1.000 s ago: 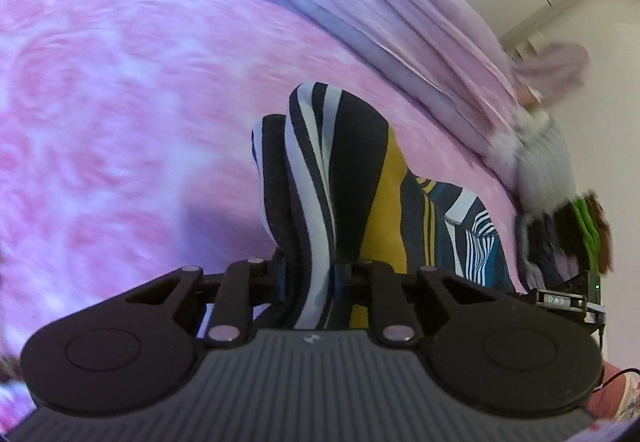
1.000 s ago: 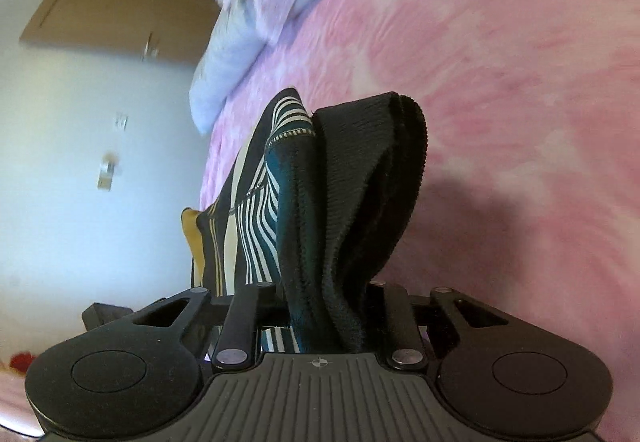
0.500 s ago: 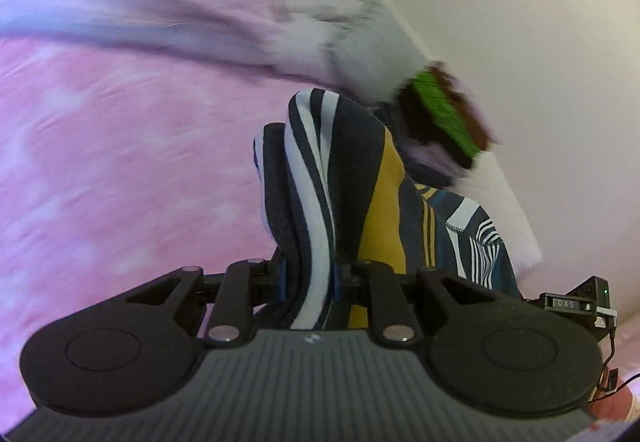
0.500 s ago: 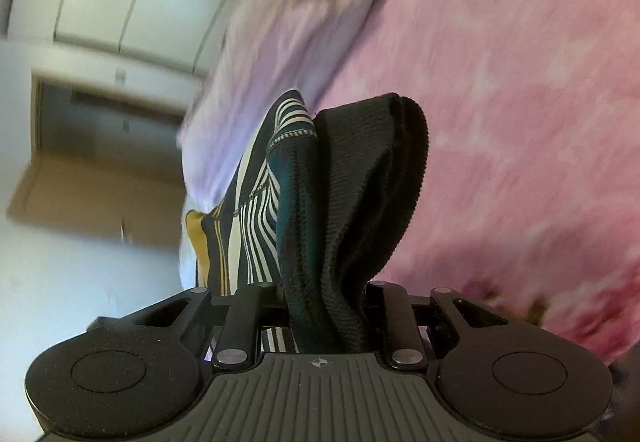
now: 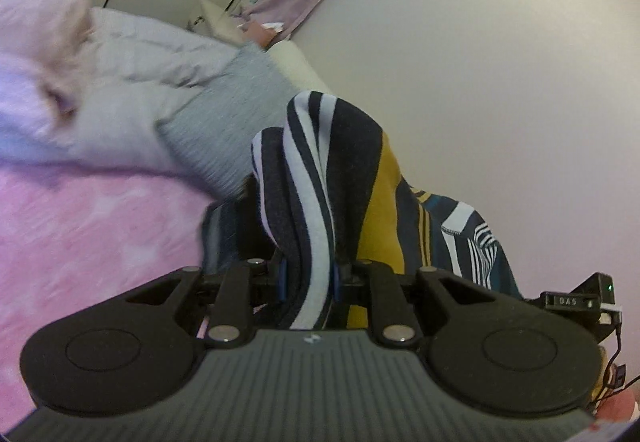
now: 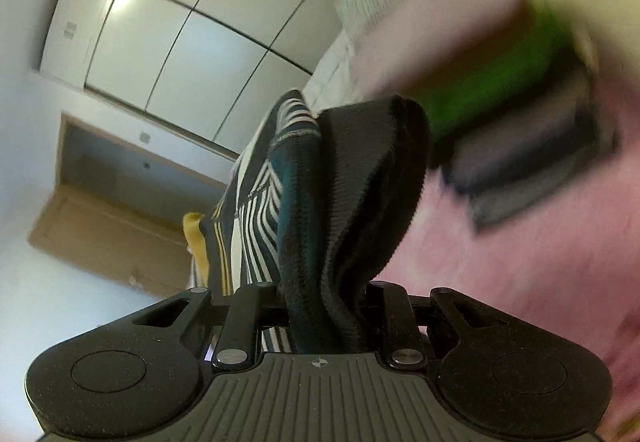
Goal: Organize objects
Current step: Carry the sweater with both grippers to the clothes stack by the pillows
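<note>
While one striped garment (image 5: 320, 177) hangs gripped, two tongs — left (image 5: 308, 280), right (image 6: 324, 298) — clamp it.

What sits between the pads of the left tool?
A fold of the striped garment, pinched between the left tool's blue pads; the left wrist view shows it.

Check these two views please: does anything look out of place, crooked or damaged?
Nothing looks damaged or spilled. The left gripper and right gripper each pinch a bunched part of the striped navy, white and mustard knitted garment. The stack of folded clothes on the pink patterned bedcover is too blurred to judge.
</note>
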`<state>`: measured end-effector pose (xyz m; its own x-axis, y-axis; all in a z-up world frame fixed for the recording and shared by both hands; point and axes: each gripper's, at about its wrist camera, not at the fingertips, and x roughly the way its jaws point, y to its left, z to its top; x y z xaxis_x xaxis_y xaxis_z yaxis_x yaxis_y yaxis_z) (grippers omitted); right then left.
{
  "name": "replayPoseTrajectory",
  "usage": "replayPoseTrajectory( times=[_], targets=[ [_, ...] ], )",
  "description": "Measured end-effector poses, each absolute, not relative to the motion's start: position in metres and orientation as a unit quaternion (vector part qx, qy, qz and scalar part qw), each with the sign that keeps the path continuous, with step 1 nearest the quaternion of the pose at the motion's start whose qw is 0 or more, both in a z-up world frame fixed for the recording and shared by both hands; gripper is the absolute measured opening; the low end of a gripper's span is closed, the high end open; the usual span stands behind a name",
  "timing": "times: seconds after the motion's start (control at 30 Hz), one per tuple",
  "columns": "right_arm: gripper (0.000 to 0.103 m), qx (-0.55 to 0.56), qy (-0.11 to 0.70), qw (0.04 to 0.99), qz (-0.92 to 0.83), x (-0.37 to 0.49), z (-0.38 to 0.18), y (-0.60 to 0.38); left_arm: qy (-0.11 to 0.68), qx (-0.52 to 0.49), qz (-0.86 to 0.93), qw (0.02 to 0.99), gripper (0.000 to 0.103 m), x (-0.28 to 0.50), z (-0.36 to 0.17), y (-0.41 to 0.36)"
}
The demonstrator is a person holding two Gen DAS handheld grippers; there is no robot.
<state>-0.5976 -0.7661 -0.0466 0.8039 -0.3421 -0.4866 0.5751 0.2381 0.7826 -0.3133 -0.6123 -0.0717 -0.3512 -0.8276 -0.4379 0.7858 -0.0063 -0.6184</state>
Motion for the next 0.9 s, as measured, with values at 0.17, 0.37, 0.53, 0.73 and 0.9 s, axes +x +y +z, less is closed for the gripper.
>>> replayPoseTrajectory(
  times=[0.17, 0.37, 0.53, 0.73, 0.9],
  targets=[
    [0.019, 0.534, 0.087, 0.788, -0.294, -0.635, -0.004, -0.882, 0.406, -0.041, -0.713, 0.57, 0.016, -0.368, -0.023, -0.728],
    [0.019, 0.532, 0.063, 0.794, -0.286, -0.65, 0.026, -0.985, 0.397, -0.042, -0.711, 0.579, 0.016, -0.388, 0.016, -0.831],
    [0.019, 0.56, 0.078, 0.777, -0.278, -0.648, 0.0, -1.048, 0.409, -0.027, -0.694, 0.592, 0.016, -0.389, 0.007, -0.874],
    [0.021, 0.605, 0.122, 0.735, -0.282, -0.644, -0.082, -1.107, 0.457, 0.008, -0.657, 0.6, 0.016, -0.376, -0.06, -0.917],
    [0.043, 0.553, 0.165, 0.734, -0.36, -0.631, -0.132, -1.108, 0.493, 0.015, -0.628, 0.602, 0.023, -0.361, -0.13, -0.925]
  ],
)
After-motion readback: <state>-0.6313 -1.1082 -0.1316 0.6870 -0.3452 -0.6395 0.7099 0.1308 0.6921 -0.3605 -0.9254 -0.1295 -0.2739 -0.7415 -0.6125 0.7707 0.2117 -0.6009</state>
